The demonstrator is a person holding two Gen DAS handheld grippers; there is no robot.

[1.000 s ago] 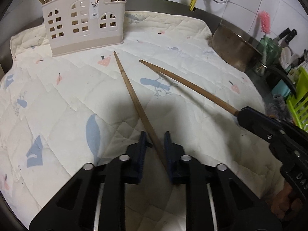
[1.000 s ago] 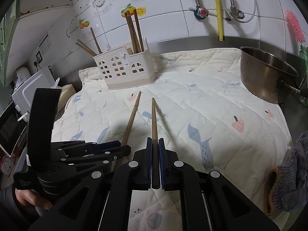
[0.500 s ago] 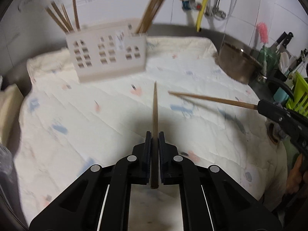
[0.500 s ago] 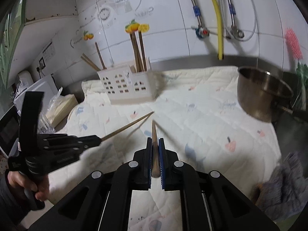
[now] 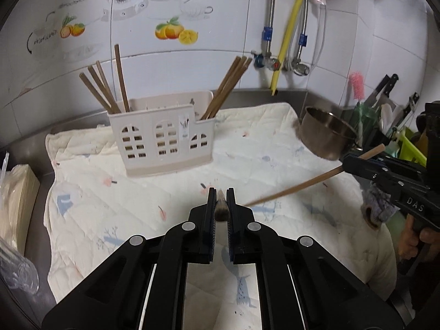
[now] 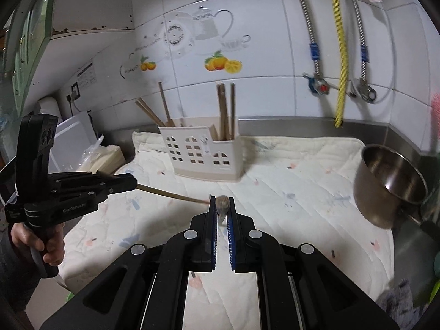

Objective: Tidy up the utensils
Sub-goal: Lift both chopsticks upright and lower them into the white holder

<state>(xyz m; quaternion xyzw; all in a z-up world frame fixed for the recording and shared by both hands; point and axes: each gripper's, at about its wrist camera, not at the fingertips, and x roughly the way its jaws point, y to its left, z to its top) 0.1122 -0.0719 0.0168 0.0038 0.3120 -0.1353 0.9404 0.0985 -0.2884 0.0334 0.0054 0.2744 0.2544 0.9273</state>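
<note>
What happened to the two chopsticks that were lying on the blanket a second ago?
Both got picked up. The left gripper closed its fingers on one chopstick and lifted it off the quilt. The right gripper, already clamped on the other chopstick, lifted it too. Both now hang in the air, pointing towards the holder. The holder with its chopsticks and the metal pot stayed put.

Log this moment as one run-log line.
left gripper: shut on chopstick | right gripper: shut on chopstick | both held above quilted mat | utensil holder: chopsticks in both end compartments
</note>
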